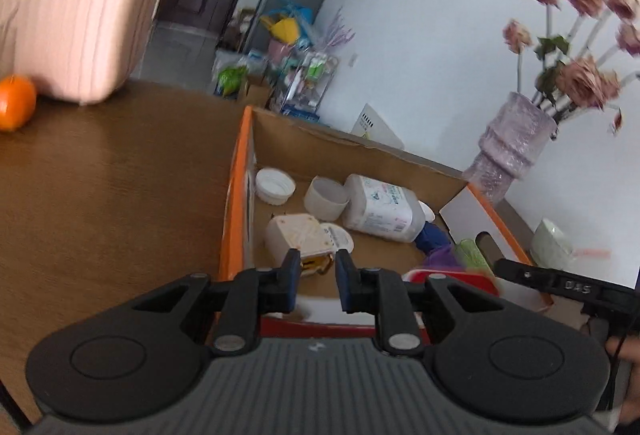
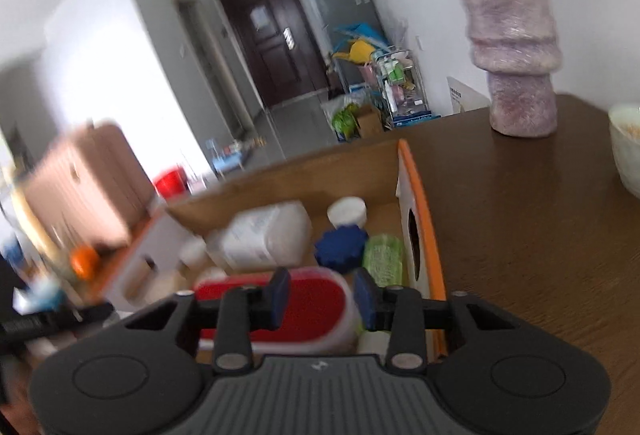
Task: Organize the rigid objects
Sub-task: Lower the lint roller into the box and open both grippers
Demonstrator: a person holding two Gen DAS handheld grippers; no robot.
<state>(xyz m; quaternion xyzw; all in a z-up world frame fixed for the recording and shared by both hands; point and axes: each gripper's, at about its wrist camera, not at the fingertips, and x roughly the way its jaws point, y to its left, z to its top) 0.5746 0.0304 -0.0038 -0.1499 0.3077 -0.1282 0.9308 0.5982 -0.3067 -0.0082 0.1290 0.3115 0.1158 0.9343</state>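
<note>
An orange-rimmed cardboard box stands on a brown table. Inside lie a white bottle on its side, a white cap, a white cup, a square white piece, a blue toothed piece, a green item and a red-lidded container. My left gripper hovers over the box's near left part, shut, nothing between its pads. My right gripper hangs above the red lid, shut and holding nothing.
A pink suitcase and an orange sit at the table's far left. A lilac vase of flowers stands behind the box on the right. A white bowl is at the right edge. Both views are motion-blurred.
</note>
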